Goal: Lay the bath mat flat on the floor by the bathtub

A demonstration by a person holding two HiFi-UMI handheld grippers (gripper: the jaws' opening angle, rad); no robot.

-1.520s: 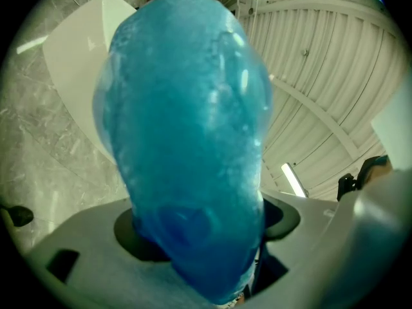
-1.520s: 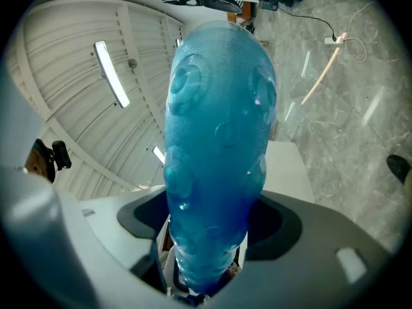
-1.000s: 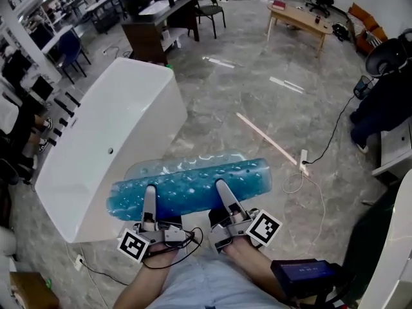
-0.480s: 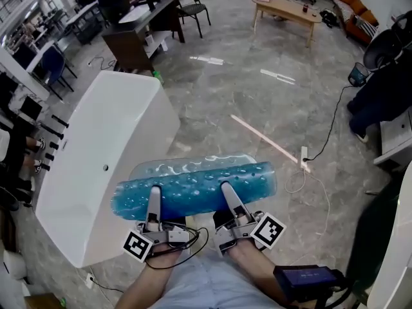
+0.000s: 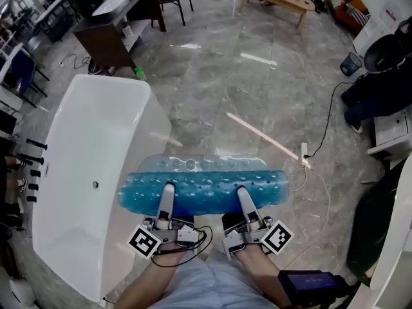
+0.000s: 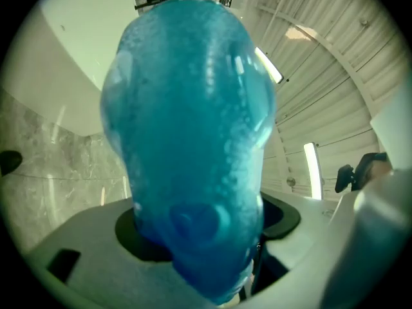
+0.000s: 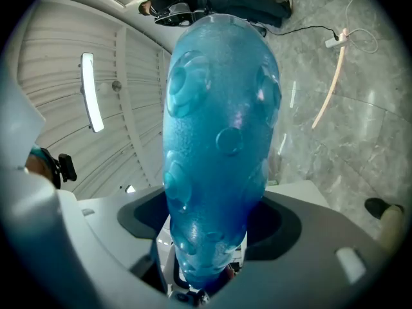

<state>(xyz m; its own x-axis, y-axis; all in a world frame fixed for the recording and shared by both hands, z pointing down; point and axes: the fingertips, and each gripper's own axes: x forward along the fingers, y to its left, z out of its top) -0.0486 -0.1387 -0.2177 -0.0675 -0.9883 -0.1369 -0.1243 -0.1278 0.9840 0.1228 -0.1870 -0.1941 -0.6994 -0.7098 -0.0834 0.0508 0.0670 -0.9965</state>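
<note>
While each claw is clenched on a fold of the blue bath mat, the job sits at the carrying stage and nothing is laid yet. The left claw grips the mat left of its middle and the right claw grips it right of its middle. Each gripper view shows the knobbly, translucent material filling the gap between the jaws and rising straight up the centre of the frame.

In the head view the mat spans the lower middle of the frame as a long band held off the ground. A paler flap shows along its upper edge, so it looks doubled over rather than spread. Its left end overlaps the right rim of the white bathtub, which fills the left side of the frame. Grey marbled floor lies open above and to the right of the mat.

I judge the next move calls for lowering both claws together over the floor just right of the tub. The far edge should touch down first, then the fold can be drawn open so the mat lies without creases.

No brand or readable writing shows; the only print is the square patterns on the marker cubes at the lower middle. A power strip and its cable lie on the floor at right, well apart from the mat.
</note>
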